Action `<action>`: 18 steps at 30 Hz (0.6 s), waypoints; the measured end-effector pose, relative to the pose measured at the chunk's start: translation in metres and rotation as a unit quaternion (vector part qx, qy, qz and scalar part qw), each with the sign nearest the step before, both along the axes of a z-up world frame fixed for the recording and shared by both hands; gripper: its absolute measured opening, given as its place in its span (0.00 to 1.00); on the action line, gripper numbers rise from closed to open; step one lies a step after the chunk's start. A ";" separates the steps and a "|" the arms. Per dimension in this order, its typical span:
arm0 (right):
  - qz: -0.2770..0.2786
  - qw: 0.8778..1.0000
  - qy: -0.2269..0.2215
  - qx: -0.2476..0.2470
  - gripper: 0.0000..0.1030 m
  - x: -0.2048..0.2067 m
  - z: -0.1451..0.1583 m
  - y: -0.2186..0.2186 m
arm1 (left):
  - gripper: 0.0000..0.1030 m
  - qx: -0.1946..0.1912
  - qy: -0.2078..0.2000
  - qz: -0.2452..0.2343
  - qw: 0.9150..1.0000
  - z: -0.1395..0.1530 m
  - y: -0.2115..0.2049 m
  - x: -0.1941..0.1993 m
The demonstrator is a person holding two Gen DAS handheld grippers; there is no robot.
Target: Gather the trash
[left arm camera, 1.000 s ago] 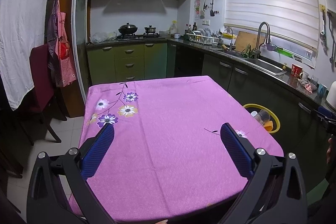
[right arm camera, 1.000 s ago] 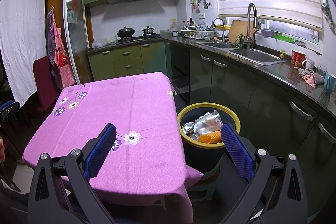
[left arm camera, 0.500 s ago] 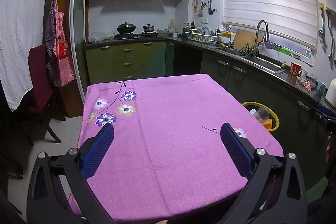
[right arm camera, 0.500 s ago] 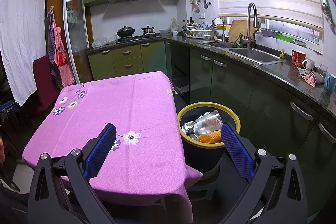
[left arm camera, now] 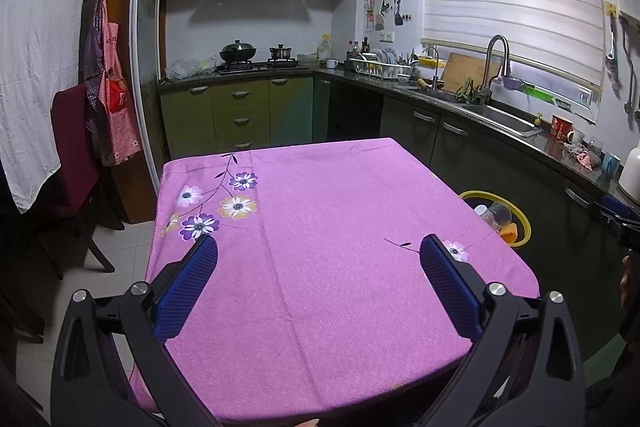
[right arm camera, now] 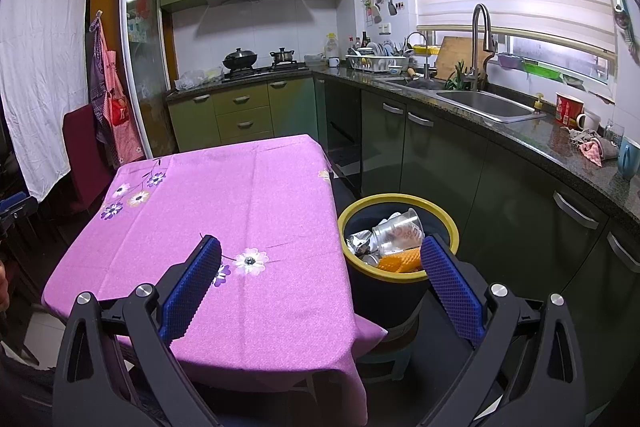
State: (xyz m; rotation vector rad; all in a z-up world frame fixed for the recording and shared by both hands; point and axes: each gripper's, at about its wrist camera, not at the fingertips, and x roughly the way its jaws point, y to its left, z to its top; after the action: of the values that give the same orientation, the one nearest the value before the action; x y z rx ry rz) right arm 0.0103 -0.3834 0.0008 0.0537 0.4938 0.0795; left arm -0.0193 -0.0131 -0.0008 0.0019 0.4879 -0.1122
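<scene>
A dark bin with a yellow rim [right arm camera: 400,198] stands on the floor to the right of the table. Inside lie a clear plastic cup [right arm camera: 400,229], crumpled foil [right arm camera: 358,242] and an orange piece [right arm camera: 398,262]. In the left wrist view the same bin [left arm camera: 520,223] peeks out past the table's right edge. My left gripper [left arm camera: 318,255] hangs open above the purple flowered tablecloth [left arm camera: 320,227], holding nothing. Over the table's near right corner, beside the bin, my right gripper [right arm camera: 320,257] is open and holds nothing too.
Dark green cabinets and a black counter with a sink [right arm camera: 480,103] run along the right wall, close behind the bin. A maroon chair [left arm camera: 74,151] stands left of the table. A stove with pots [left arm camera: 256,61] is at the back. My hand [left arm camera: 628,281] shows at the right edge.
The left wrist view has tilted up slightly, so the table sits lower in frame. The right gripper has barely moved. Both stay open.
</scene>
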 end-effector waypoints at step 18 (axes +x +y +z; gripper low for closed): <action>0.004 1.000 0.006 -0.002 0.95 0.003 -0.006 0.000 | 0.94 0.001 0.003 -0.005 1.000 -0.001 -0.001 0.003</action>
State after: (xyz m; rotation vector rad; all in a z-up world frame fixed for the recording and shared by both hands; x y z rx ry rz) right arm 0.0133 -0.3833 -0.0050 0.0484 0.5056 0.0866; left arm -0.0162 -0.0146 -0.0019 0.0055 0.4947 -0.1217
